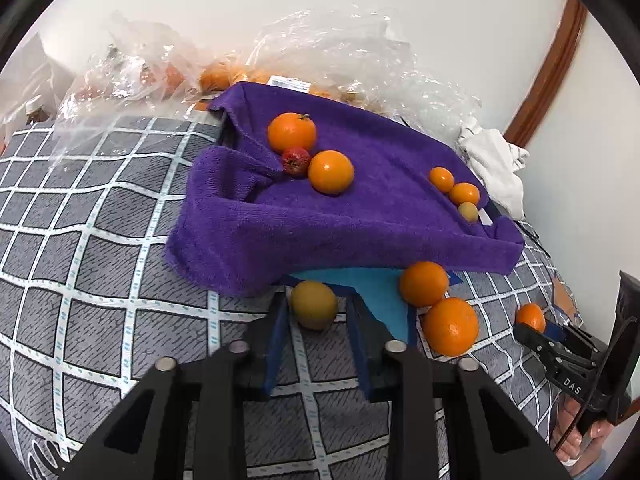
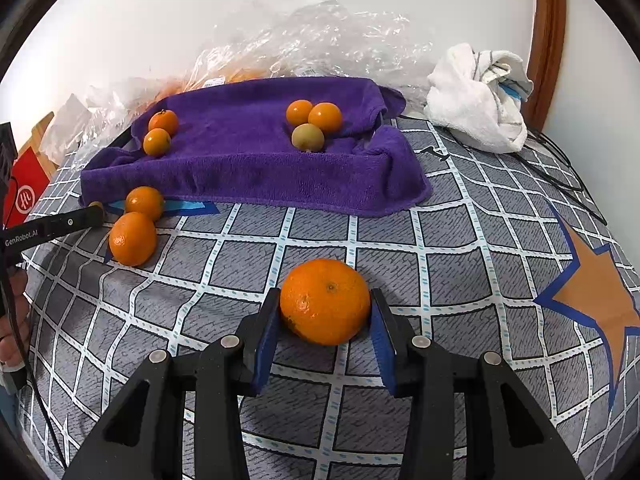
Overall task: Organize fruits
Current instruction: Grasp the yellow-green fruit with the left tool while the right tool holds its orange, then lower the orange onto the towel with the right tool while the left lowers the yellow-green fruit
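Right gripper (image 2: 324, 308) pinches a large orange (image 2: 325, 301) between its blue pads, held over the checked cover on the near side of the purple towel (image 2: 256, 168). Left gripper (image 1: 316, 308) is closed about as far as it goes on a small yellow-green fruit (image 1: 313, 305), just at the towel's near edge. Towel lies straight ahead of both; left hand is nearer, so likely a short forward carry.
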A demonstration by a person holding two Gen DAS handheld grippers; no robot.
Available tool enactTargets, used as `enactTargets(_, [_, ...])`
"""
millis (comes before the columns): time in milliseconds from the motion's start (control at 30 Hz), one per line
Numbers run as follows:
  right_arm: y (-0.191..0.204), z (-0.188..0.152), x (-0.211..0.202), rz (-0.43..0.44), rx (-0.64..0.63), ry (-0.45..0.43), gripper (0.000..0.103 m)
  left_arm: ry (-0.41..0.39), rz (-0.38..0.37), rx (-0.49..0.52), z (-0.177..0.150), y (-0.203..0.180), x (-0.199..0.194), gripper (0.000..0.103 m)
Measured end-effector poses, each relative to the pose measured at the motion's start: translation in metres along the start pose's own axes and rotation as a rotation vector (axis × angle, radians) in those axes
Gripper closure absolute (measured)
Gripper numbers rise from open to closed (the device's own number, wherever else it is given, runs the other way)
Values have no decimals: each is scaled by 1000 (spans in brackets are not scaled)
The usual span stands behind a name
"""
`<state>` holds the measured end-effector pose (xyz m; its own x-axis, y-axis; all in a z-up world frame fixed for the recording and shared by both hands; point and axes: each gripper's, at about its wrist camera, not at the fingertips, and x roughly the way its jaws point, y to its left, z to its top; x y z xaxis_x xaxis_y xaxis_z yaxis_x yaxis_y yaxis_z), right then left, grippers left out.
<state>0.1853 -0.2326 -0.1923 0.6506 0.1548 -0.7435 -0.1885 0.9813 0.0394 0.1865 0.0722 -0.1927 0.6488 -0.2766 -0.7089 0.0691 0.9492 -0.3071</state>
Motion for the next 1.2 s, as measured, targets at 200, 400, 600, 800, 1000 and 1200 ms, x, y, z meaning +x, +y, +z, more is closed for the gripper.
enactTargets(200, [-4,-1,-4,26,21,-21,61,-58,-35,-20,-2,4,-11,80])
enactTargets(400, [-8,-1,-9,51,36,-50,61,-112,-51,-11,-2,3,-21,80])
enactTargets(600, [-11,-1,-14,62,51,-73,61,-135,-55,-22,-2,6,-26,80])
enactTargets(800, [-10,6,-22,83,55,-96,61,-162,-54,-26,0,8,-32,80])
enactTargets(1000, [-8,40,-36,76,27,-158,61,-215,-71,-65,7,14,-46,80])
enactTargets(1200, [-10,77,-38,69,8,-174,61,-194,-55,-34,31,1,-59,80])
